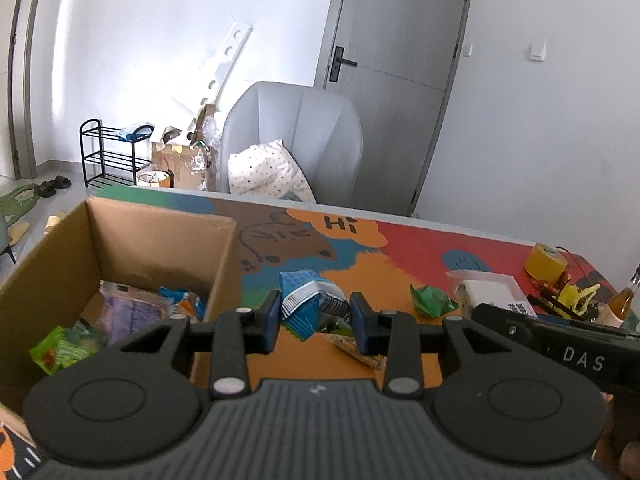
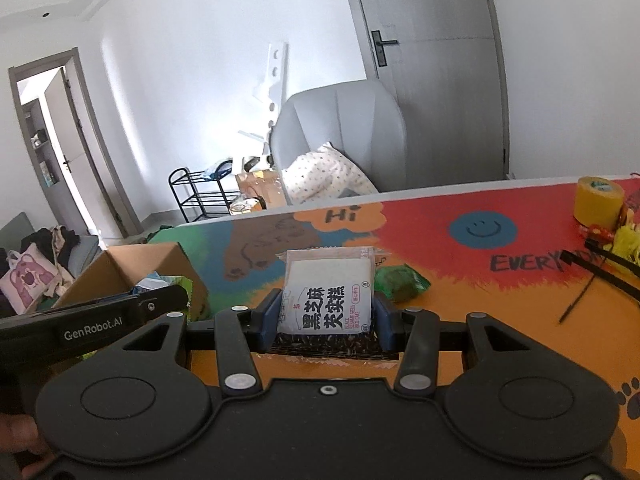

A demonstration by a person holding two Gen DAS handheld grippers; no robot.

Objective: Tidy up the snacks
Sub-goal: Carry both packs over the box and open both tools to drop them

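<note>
A: Which step is this?

B: Carrying, I'd say. The left gripper (image 1: 315, 320) has its blue pads pressed on a crumpled blue-and-silver foil snack packet (image 1: 306, 300), held clear of the colourful printed tabletop (image 1: 420, 240). The right gripper (image 2: 326, 320) clamps a flat white rice-cake packet with black lettering (image 2: 328, 292) upright between its jaws.

A: And next?

B: Both packets probably belong in the open brown cardboard box (image 1: 160, 232), which sits just left of the left claw with several wrappers already inside. Each hand would need to swing left over the rim, then let go.

A: What does each view add?

B: The left wrist view looks into the box; a small green wrapper (image 1: 432, 300) lies on the table right of its claw, with a flat tan packet (image 1: 356, 350) below the claw. The right wrist view shows a yellow tape roll (image 2: 598, 202) far right, and only the box's near corner, to the left of its claw.
</note>
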